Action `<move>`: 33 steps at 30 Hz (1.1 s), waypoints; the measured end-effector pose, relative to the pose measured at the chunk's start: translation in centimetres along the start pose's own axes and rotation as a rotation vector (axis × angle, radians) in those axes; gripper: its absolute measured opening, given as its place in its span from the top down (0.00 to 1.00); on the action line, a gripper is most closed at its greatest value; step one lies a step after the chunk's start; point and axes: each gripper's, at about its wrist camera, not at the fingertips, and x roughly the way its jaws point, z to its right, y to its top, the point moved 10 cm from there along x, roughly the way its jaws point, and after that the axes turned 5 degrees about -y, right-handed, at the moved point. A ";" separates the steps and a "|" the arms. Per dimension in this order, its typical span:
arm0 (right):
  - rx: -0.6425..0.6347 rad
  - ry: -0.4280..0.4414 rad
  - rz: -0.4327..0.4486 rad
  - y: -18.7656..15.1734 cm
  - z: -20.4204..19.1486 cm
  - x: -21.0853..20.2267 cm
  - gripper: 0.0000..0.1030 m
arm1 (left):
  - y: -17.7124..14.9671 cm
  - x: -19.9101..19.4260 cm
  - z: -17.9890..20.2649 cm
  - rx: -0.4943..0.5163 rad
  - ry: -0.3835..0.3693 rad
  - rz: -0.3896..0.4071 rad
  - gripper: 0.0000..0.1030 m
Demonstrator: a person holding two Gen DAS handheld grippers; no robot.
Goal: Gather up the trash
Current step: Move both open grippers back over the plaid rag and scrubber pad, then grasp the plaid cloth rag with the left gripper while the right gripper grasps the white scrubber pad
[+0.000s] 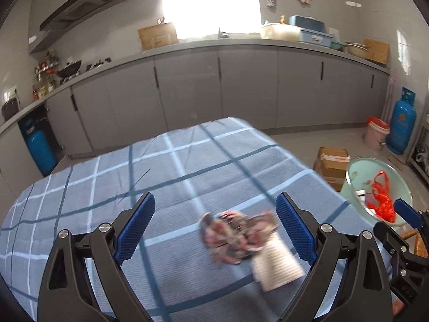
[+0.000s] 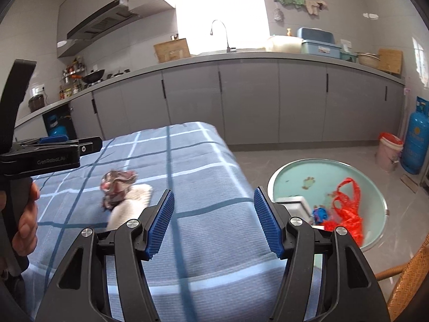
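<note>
The left gripper [image 1: 214, 225] is held with its jaws wide apart, and nothing is pinched — a crumpled wad [image 1: 233, 234] lies on the cloth between the pads, blurred so badly that its material cannot be made out. A white ribbed piece [image 1: 278, 264] is seen touching the wad's near side; where one ends and the other begins is unclear. The right gripper [image 2: 213, 220] is also held with its jaws parted, nothing between them, only the checked cloth [image 2: 193, 161] below. From that view the wad [image 2: 118, 185] is seen off to the left, near a hand [image 2: 25, 214] gripping the left tool's handle, cut off at the frame edge. Beyond the table's right edge, down on the floor, a pale green basin [image 2: 295, 169] is seen holding a red net bag [image 2: 347, 209], a white box partly hidden behind the right pad, and a small blue scrap too tiny to identify. A wicker chair [image 2: 410, 279] is clipped at the corner.
</note>
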 end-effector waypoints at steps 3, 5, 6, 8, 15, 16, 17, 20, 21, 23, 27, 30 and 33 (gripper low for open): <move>-0.030 0.028 -0.016 -0.8 -2.3 0.2 0.39 | -1.3 0.7 -1.6 -0.028 -0.001 -0.038 0.12; -0.050 0.039 -0.023 -1.3 -3.4 0.2 0.33 | -2.2 1.4 -1.9 -0.047 -0.017 -0.062 0.12; -0.057 0.042 -0.024 -1.6 -3.9 0.2 0.32 | -2.7 1.9 -1.9 -0.063 -0.028 -0.082 0.12; -0.081 0.049 -0.028 -2.1 -4.8 0.1 0.32 | -3.2 2.5 -1.5 -0.075 -0.051 -0.095 0.12; -0.124 0.038 -0.039 -3.1 -6.0 0.2 0.28 | -3.6 4.8 0.2 -0.069 -0.075 -0.120 0.12; -0.132 0.036 -0.041 -3.2 -6.1 0.2 0.28 | -3.6 5.1 0.2 -0.070 -0.073 -0.123 0.12; -0.139 0.036 -0.043 -3.4 -6.3 0.2 0.28 | -3.8 5.4 0.2 -0.072 -0.075 -0.131 0.13; -0.150 0.038 -0.052 -3.7 -6.6 0.5 0.28 | -4.3 6.0 0.3 -0.071 -0.090 -0.148 0.23; -0.151 0.038 -0.054 -3.8 -6.6 0.6 0.28 | -4.6 6.1 0.5 -0.067 -0.106 -0.159 0.38; -0.154 0.041 -0.058 -4.0 -6.8 0.8 0.28 | -5.2 6.4 0.9 -0.060 -0.131 -0.176 0.55; -0.159 0.046 -0.064 -4.2 -7.1 0.9 0.28 | -5.9 6.1 1.5 -0.052 -0.158 -0.186 0.88; -0.156 0.055 -0.068 -4.1 -7.1 1.0 0.28 | -5.9 5.0 0.8 -0.060 -0.144 -0.167 0.91; -0.155 0.068 -0.068 -3.8 -7.6 1.1 0.28 | -5.7 3.2 -0.9 -0.072 -0.102 -0.137 0.91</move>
